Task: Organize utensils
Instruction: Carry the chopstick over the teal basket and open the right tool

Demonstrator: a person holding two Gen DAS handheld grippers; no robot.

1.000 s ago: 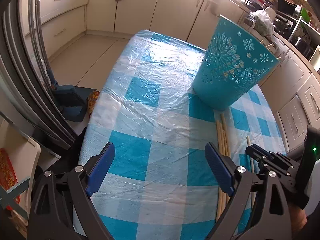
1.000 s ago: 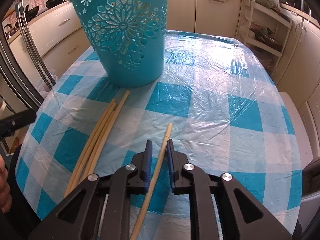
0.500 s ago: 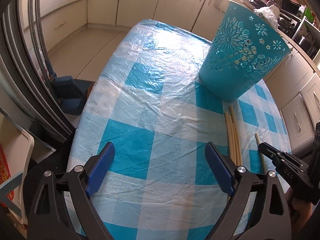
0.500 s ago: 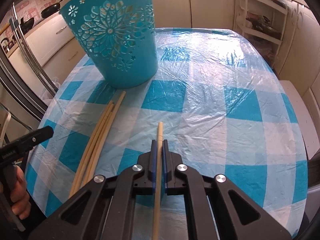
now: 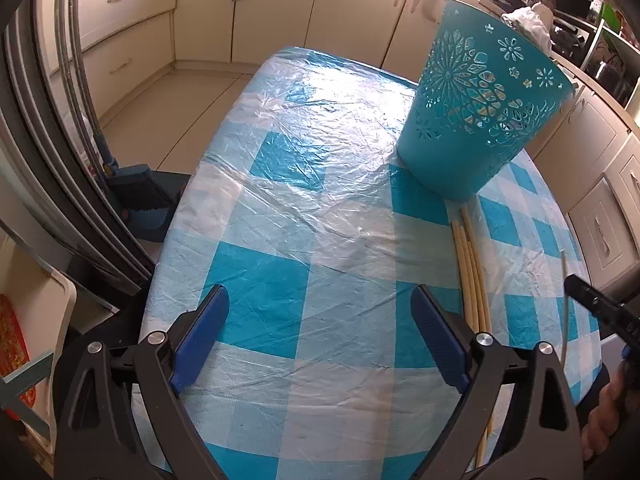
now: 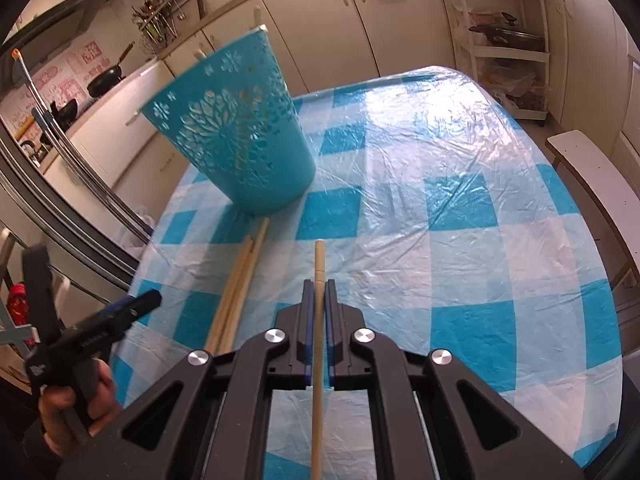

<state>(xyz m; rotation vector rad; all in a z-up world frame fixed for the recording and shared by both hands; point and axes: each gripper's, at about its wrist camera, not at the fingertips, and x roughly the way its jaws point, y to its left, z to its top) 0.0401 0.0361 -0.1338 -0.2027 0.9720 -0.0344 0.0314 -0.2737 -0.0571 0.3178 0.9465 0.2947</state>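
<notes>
Right wrist view, lower centre: the right gripper (image 6: pixel 319 292) has its jaws clamped on a single stick (image 6: pixel 319 264), whose tip juts just past the pads toward the middle of the frame while its shaft runs back down between the arms to the bottom edge. It looks lifted clear of the table (image 6: pixel 460 208), though the view does not settle that. Just left of it, three more sticks (image 6: pixel 240 280) lie bundled on the cloth, their far ends almost at the foot of the bin (image 6: pixel 240 140), which stands in the upper left. At least two stick tips appear to poke above the bin's rim, so some seem to be stowed already.

In the left wrist view, the left gripper (image 5: pixel 320 320) sits at lower centre with its jaws wide apart and nothing between them, over bare checked cloth; the bundle lies to the right of its right finger.

By my reading, the job is roughly midway: one stick is picked up and needs carrying to the bin, and three remain on the table.
</notes>
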